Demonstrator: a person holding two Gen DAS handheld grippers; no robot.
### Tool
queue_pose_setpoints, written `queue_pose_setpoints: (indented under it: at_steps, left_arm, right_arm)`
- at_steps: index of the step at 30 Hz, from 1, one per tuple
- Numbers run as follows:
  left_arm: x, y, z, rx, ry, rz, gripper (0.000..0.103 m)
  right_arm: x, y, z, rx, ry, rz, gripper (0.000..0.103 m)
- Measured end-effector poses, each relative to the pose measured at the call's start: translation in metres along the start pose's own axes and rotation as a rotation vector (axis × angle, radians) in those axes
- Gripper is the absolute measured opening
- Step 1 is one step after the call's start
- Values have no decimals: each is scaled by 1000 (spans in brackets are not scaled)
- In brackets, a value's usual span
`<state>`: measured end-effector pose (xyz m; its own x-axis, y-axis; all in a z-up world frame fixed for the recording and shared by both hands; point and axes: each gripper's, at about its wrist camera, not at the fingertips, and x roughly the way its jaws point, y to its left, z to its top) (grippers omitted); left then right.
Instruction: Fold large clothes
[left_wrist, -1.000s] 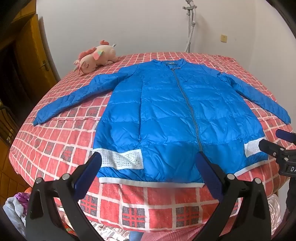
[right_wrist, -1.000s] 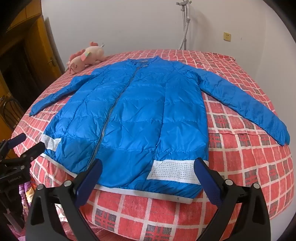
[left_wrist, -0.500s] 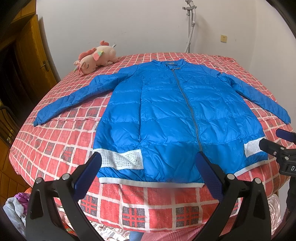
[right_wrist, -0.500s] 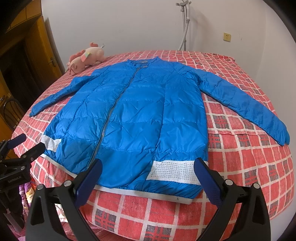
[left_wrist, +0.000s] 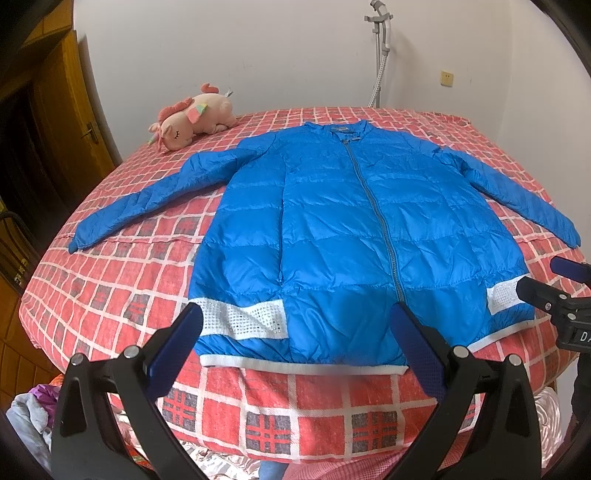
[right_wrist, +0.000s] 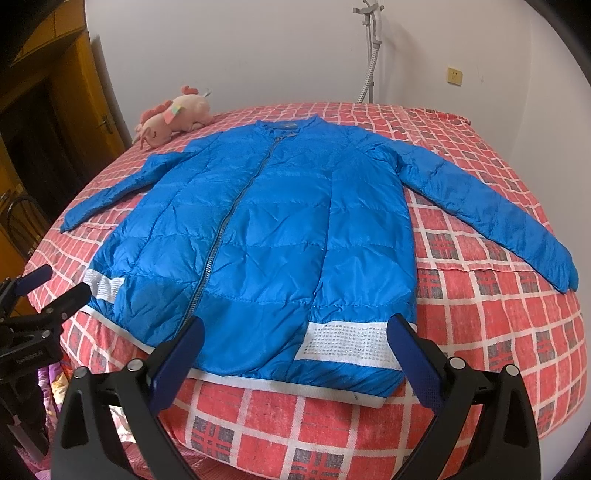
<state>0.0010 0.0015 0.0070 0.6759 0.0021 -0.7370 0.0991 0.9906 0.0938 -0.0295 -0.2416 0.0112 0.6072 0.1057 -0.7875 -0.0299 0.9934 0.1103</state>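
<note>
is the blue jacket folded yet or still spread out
Spread out. The jacket lies flat on the bed, zipped, both sleeves stretched sideways, no fold in it.

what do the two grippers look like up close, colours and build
Both match. The left gripper has two black plastic arms that spread in a V, each tipped with a dark blue textured pad and fitted with round silver bolts. The right gripper is built the same. Its black body also shows from the side in the left view, with partial white lettering. No cables or sleeves are visible.

Blue zipped jacket (left_wrist: 354, 236) flat, sleeves outspread
</note>
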Motion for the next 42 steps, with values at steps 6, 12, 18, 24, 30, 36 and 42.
queue_pose_setpoints:
  at_steps: [6, 12, 18, 24, 30, 36, 42]
  left_arm:
    - [0, 0, 0, 1, 0, -1, 100]
    - [0, 0, 0, -1, 0, 1, 100]
    - [-1, 2, 0, -3, -1, 0, 100]
    - [-1, 1, 0, -2, -2, 1, 100]
    - [-1, 1, 0, -1, -2, 1, 100]
    - [-1, 2, 0, -1, -3, 2, 100]
    - [-1, 3, 1, -1, -2, 1, 100]
  right_arm:
    - [0, 3, 0, -1, -2, 0, 99]
    - [0, 2, 0, -1, -1, 1, 99]
    - [0, 3, 1, -2, -3, -1, 99]
    - [0, 3, 1, -2, -3, 0, 99]
    - [0, 3, 0, -3, -3, 0, 99]
    - [0, 3, 0, -2, -2, 3, 99]
    - [1, 1, 0, -1, -6, 1, 99]
